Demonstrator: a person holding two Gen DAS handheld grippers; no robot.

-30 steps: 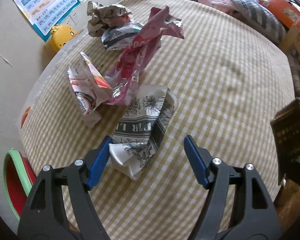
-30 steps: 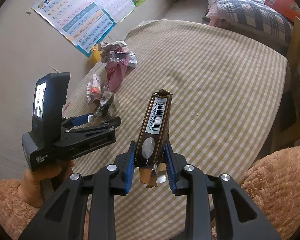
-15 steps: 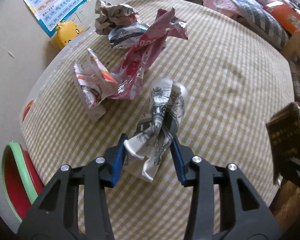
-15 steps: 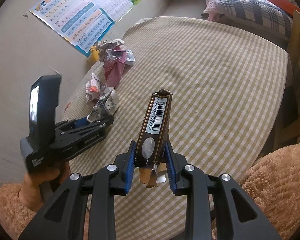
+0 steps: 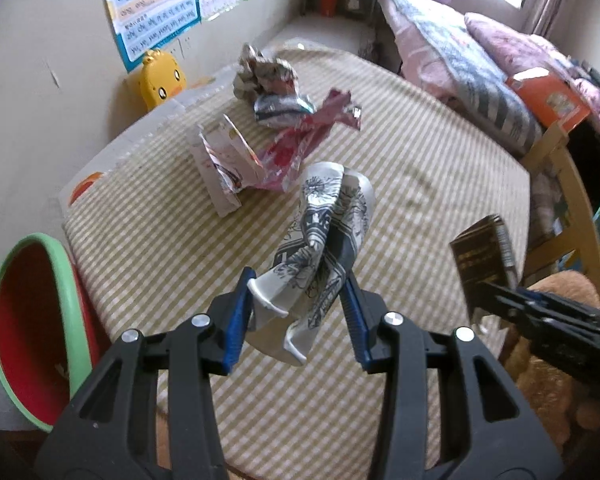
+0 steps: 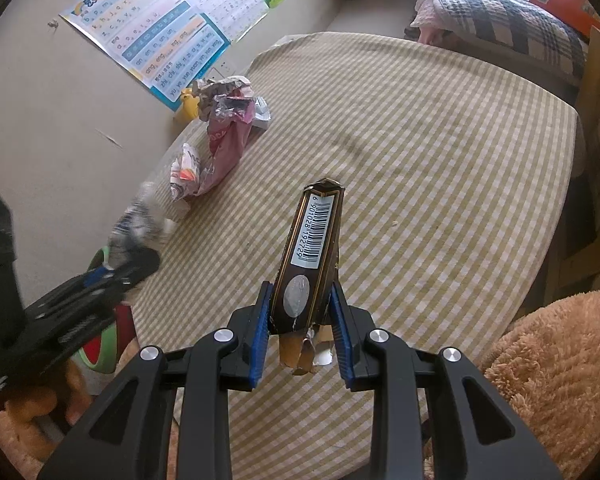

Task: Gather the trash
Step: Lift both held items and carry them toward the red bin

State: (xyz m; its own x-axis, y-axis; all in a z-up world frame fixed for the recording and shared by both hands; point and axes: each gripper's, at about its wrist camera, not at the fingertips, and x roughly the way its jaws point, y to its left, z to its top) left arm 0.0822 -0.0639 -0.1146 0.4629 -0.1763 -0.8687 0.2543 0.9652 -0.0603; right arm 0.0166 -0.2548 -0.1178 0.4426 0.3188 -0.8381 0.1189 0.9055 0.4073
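My left gripper is shut on a crumpled white paper cup with black print, lifted clear of the checked tablecloth. In the right wrist view that cup shows blurred at the left. My right gripper is shut on a dark brown flat box with a barcode; the same box appears at the right of the left wrist view. On the table lie a pink foil wrapper, a white-and-orange wrapper and crumpled packets further back.
A red bin with a green rim stands below the table's left edge. A yellow duck toy sits by the wall under posters. A bed with striped bedding lies beyond the table. Tan plush fabric is at the near right.
My left gripper closed on the paper cup and lifted it off the table, swinging up and back. The right gripper with the box stayed still.
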